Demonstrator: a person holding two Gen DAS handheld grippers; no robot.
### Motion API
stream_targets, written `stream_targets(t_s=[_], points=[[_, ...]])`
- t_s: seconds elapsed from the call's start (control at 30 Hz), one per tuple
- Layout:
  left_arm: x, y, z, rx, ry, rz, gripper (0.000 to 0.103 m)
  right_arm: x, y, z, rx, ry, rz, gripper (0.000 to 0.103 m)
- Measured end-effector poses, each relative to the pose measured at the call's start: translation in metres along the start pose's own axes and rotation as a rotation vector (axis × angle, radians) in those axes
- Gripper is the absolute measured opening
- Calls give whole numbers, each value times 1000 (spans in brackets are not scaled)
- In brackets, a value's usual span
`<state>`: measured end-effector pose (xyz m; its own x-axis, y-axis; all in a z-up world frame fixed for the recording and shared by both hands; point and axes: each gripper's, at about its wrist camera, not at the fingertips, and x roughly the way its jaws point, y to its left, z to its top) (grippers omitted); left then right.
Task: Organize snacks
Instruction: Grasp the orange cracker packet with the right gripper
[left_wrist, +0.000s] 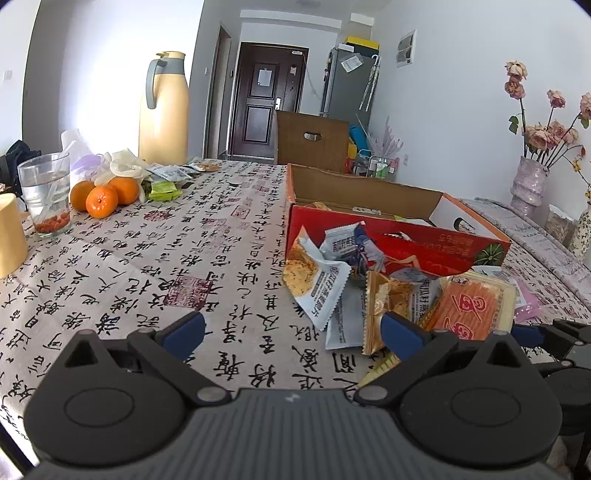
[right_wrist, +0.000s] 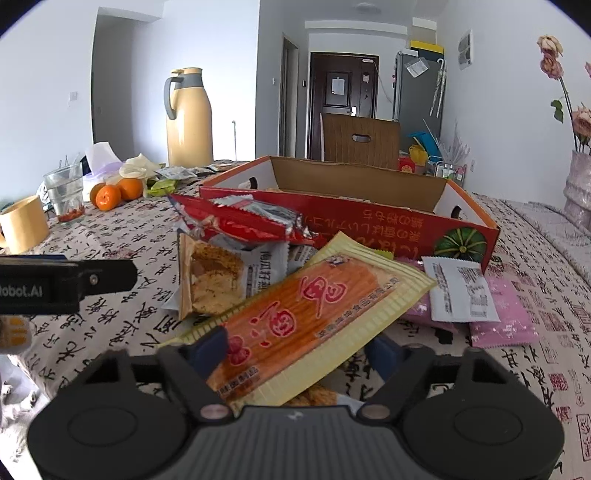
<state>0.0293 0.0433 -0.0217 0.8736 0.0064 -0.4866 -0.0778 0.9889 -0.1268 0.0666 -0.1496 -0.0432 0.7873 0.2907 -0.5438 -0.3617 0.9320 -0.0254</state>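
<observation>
Orange and yellow, the long flat snack packet (right_wrist: 314, 317) lies slantwise across the right gripper (right_wrist: 299, 350), its near end over the gap between the blue pads (right_wrist: 212, 347); the jaws stand apart on either side of it, and whether they press it cannot be told. Just beyond it sits a heap of snacks: a grey-white cracker packet (right_wrist: 221, 280) to the left, a red foil packet (right_wrist: 243, 221) on top, and to the right a pink packet (right_wrist: 506, 314) with a white sachet (right_wrist: 460, 291) lying on it. The left gripper (left_wrist: 291, 332) hangs spread wide above the calligraphy tablecloth (left_wrist: 147, 266), holding nothing, with the same heap just ahead and to its right; a gold-edged packet (left_wrist: 384, 306) lies close by its right pad (left_wrist: 400, 334), and the right gripper's tip (left_wrist: 532, 334) shows at the far right edge. Behind the heap, touching it, stands the open red cardboard box (left_wrist: 399, 236) with a pumpkin printed at one corner. Farther left across the table are three oranges (left_wrist: 101, 201), a glass of water (left_wrist: 46, 194) with red berries at the bottom, and small green packets (left_wrist: 164, 190). At the far end rises a cream thermos jug (left_wrist: 164, 110), with a brown chair back (left_wrist: 312, 142) beyond the table
</observation>
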Motion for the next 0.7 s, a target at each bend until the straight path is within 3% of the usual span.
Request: stream_targets(t_s=[0.17, 0.27, 0.53, 0.7], points=[[3, 6, 0, -16, 7, -2, 103, -4, 7, 5, -20, -38, -29, 46], [4, 8, 0, -24, 10, -4, 103, -5, 7, 8, -17, -45, -24, 41], [4, 11, 0, -37, 9, -1, 103, 10, -2, 23, 36, -17, -5, 41], [6, 9, 1, -29, 17, -3, 103, 12, -2, 25, 37, -17, 4, 34]])
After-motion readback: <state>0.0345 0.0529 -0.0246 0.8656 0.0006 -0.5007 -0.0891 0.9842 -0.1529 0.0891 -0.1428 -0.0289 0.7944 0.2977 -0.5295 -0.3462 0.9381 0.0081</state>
